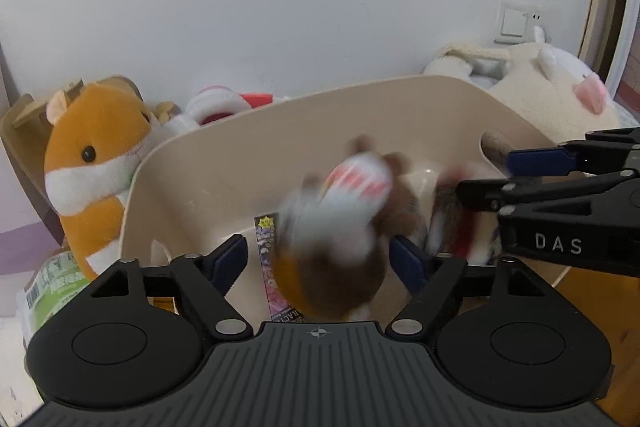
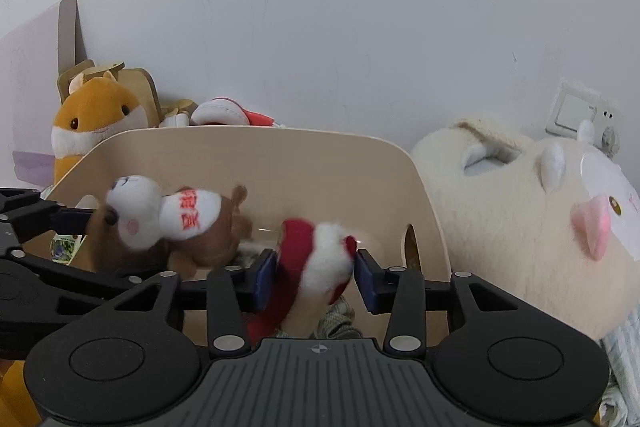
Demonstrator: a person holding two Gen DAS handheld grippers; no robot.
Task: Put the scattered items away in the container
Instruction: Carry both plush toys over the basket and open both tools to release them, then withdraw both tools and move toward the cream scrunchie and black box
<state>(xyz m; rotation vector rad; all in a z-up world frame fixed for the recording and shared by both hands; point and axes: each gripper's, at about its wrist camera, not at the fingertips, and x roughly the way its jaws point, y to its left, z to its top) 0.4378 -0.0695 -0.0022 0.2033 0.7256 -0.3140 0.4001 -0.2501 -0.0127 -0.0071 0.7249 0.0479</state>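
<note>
Toys are the matter of this task, and two of them are now over the beige container (image 1: pixel 256 131), which stands in front of a white wall with other plush animals around it. The brown and white plush toy (image 1: pixel 340 227) is between the fingers of the left gripper (image 1: pixel 316 259), but it is blurred and the blue pads stand clear of it on both sides, so I judge that it is released and is dropping inside. The left jaws stand wide open and hold nothing. The red and white plush toy (image 2: pixel 316 263) sits between the pads of the right gripper (image 2: pixel 316 275), just above the inside of the container. These jaws stand about half open; the left pad seems to touch the red part, while a small gap shows at the right pad, so the grip looks already loosened. To do this step well, I think both hands should stay above the inside of the container, not over its rim, and open fully before they rise, so that the soft fur does not catch on a pad and come out again.
</note>
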